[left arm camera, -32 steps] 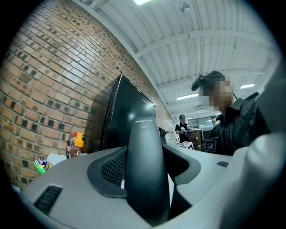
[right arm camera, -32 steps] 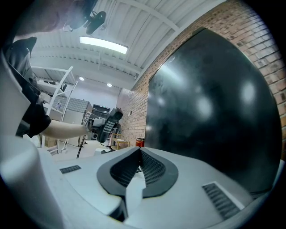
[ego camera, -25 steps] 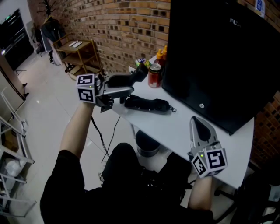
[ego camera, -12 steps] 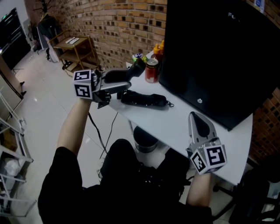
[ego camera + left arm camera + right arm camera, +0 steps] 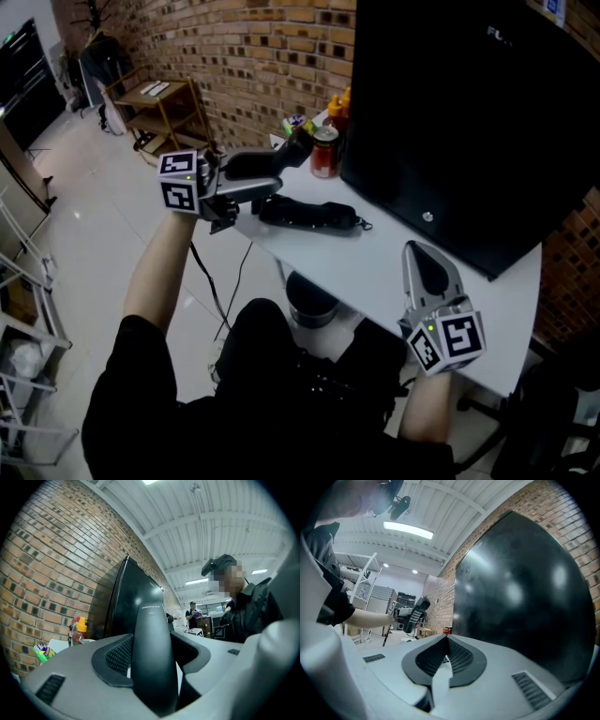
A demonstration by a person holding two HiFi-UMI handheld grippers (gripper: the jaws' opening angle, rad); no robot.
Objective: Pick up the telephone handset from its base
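Observation:
The black telephone handset (image 5: 270, 161) hangs in the air over the table's left end, with my left gripper (image 5: 255, 180) shut on it. In the left gripper view the handset (image 5: 152, 658) stands upright between both pads. Its black base (image 5: 307, 214) lies flat on the white table (image 5: 375, 272) just right of and below the handset, apart from it. My right gripper (image 5: 427, 264) rests low over the table's near right part, shut, with nothing between its jaws. The right gripper view shows the held handset (image 5: 414, 613) far off to the left.
A large black monitor (image 5: 469, 122) fills the table's back right. A red can (image 5: 325, 153) and yellow-capped bottles (image 5: 339, 105) stand at its left edge by the brick wall. A wooden shelf cart (image 5: 159, 103) stands on the floor far left.
Only the head view has shifted a little. Both grippers and the held handset keep their places relative to the base.

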